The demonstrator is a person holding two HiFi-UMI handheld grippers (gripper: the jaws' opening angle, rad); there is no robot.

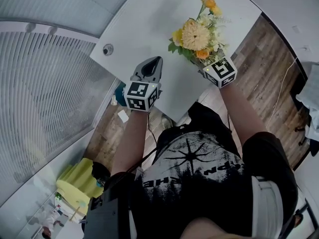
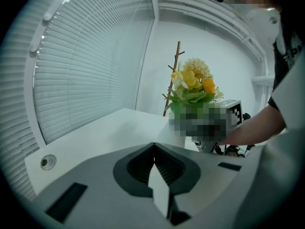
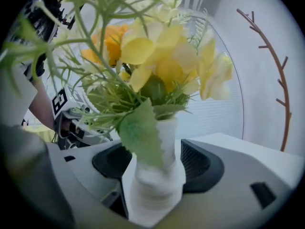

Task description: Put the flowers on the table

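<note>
At the near right part of the table, close to its edge, the flowers are seen in a white vase that appears to be set down on the top. The vase is flanked by the jaws of the right gripper, which stand wide apart and do not seem to press on it, so the grasp is judged released. To the left, the left gripper is held with its jaws clenched together on nothing.

Trouble could be expected on withdrawal. If a pad or the gripper body is dragged against the vase, or a leaf is snagged, the top-heavy bunch could be tipped. With the edge so near, it could be sent down to the floor.
</note>
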